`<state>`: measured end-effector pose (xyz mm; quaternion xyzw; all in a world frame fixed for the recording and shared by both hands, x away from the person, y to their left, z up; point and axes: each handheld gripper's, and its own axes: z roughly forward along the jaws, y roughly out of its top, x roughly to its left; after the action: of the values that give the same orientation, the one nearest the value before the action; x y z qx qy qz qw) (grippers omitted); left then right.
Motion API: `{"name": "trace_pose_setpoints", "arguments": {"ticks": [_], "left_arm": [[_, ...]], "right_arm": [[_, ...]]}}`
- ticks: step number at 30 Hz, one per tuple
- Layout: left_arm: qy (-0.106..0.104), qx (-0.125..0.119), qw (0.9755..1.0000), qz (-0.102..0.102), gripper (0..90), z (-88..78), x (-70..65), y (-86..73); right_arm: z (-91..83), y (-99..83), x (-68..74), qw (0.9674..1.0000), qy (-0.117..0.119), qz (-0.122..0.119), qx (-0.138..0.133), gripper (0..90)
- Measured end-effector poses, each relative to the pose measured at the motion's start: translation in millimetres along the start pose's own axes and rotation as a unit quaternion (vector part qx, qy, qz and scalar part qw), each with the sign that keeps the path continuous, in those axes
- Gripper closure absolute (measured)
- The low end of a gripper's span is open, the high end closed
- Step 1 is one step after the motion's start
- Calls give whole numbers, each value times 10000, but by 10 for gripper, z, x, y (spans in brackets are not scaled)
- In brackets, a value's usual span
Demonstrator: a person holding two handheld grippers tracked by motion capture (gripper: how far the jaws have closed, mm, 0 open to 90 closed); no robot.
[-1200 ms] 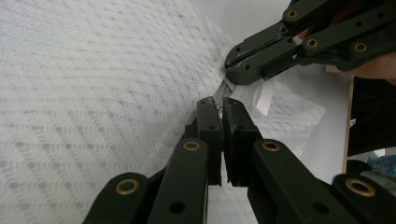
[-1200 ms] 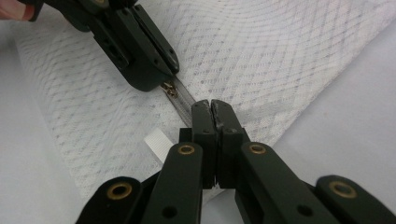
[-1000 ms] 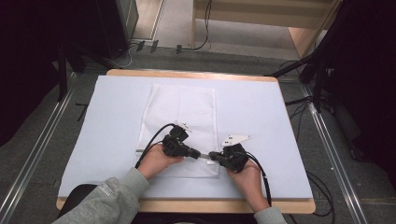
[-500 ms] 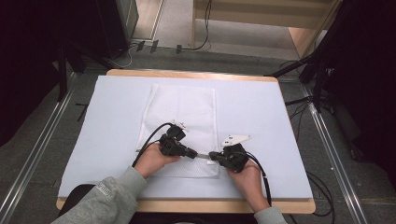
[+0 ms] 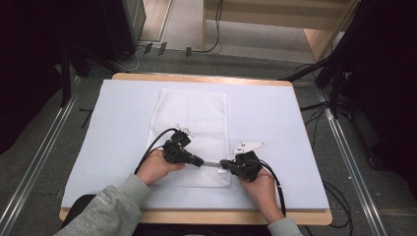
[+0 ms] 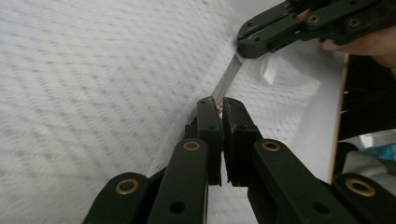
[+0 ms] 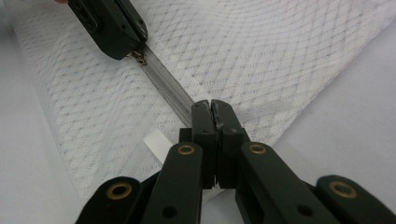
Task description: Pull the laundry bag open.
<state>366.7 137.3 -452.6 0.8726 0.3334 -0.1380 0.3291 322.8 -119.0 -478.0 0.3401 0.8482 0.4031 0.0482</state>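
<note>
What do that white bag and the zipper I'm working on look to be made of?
The white bag looks like soft synthetic mesh fabric, matte: a fine diamond weave shows, and it drapes. The zipper looks like greyish woven tape; its pull, at the left gripper, glints brassy, probably metal. The right gripper is clamped on the tape.

- A wooden-edged desk (image 5: 196, 77) covered by a pale lavender-white sheet (image 5: 275, 123).
- Grey carpeted floor (image 5: 196, 59) around the desk, with metal rails (image 5: 44, 147) running along both sides.
- Black cables (image 5: 339, 196) lying on the floor at the right and beyond the far edge.
- A light wooden shelf unit (image 5: 314, 34) at the back.
- A dark cabinet (image 5: 118, 24) at the far left.
</note>
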Motion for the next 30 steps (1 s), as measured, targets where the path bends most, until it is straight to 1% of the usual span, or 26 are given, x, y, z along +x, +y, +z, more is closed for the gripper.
{"name": "trace_pose_setpoints", "arguments": {"ticks": [1, 3, 8, 9, 10, 11, 12, 13, 14, 15, 16, 17, 18, 19, 20, 21, 22, 26, 27, 30], "left_arm": [[-61, 26, 10000, 6, 883, -14, 15, -2], [-16, 15, 10000, 8, 882, -21, 7, -5], [-27, 42, 10000, 27, 883, -19, 4, -11], [-18, 54, 10000, 20, 883, -17, 5, -12], [67, 65, 10000, 16, 883, -21, 3, -14], [6, 76, 10000, -2, 883, -26, 15, -17], [67, 77, 9999, -8, 883, -32, 10, -19], [87, 96, 9999, 25, 883, -45, 12, -20], [35, 74, 10000, 4, 883, -51, 15, -23], [107, 58, 9999, 16, 883, -62, 16, -26], [37, 55, 10000, -13, 883, -73, 26, -31], [93, 79, 9999, -2, 883, -85, 32, -35], [48, 26, 10000, -41, 883, -93, 37, -41], [47, 43, 10000, -37, 883, -98, 40, -43], [108, 52, 9999, -24, 883, -107, 38, -48], [41, 69, 10000, -27, 883, -117, 48, -52], [109, 63, 9999, -10, 883, -126, 49, -58], [74, 25, 9999, -88, 883, -202, 97, -95], [107, 24, 9999, -95, 883, -218, 99, -101], [110, -18, 9999, -110, 883, -272, 122, -132]], "right_arm": [[0, 0, -1, 10000, 6, -2, 4, 900], [0, 0, -2, 10000, 10, 6, 2, 900], [0, -1, -2, 10000, 14, 5, -3, 900], [0, -1, -3, 10000, 12, 3, -3, 900], [0, -1, -3, 10000, 13, 0, -2, 900], [0, -1, -3, 10000, 11, -1, -2, 900], [1, 0, -2, 10000, 13, 1, -3, 900], [0, 0, -2, 10000, 11, -2, -1, 900], [0, 0, -2, 10000, 8, -6, 3, 900], [0, 0, -2, 10000, 9, -3, -1, 900], [0, 0, -1, 10000, 5, -4, -1, 900], [1, 0, -1, 10000, 5, -6, -4, 900], [0, 0, -1, 10000, 4, -5, -2, 900], [1, -1, -1, 10000, 6, -3, -7, 900], [1, 0, -1, 10000, 4, -5, -6, 900], [1, -1, -2, 10000, 7, -7, -8, 900], [1, -2, -2, 10000, 7, -6, -11, 900], [1, -3, -1, 10000, 8, 10, -11, 900], [1, -3, -1, 10000, 10, 12, -11, 900], [0, -4, -2, 10000, 13, 10, -11, 900]]}}
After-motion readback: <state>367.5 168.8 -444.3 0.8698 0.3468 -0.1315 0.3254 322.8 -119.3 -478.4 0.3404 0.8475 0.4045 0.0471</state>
